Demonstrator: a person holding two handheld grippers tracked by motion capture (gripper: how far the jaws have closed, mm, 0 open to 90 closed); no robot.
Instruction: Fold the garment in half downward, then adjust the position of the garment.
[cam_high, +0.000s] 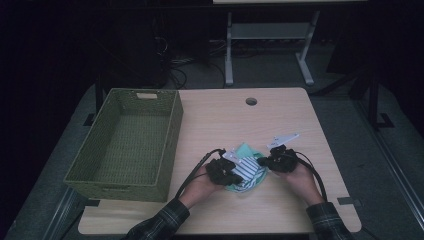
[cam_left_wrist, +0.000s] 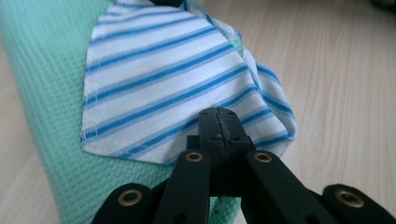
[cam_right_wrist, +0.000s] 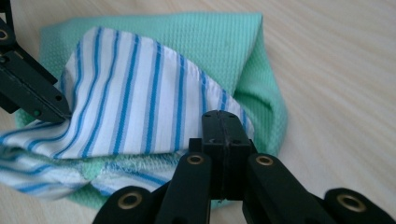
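Both hand-held grippers, left (cam_high: 231, 167) and right (cam_high: 267, 161), pinch the striped cloth (cam_high: 248, 169) on the table (cam_high: 280, 125) (mid-fold, seemingly); next likely the basket (cam_high: 170, 145).

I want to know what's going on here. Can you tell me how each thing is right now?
Left gripper: jaws shut, pinching the striped cloth's edge.
Right gripper: jaws shut at that cloth's other side.
Striped cloth: folded, lying on the green cloth.
Green cloth: folded, on the table.
Basket: empty, upright.
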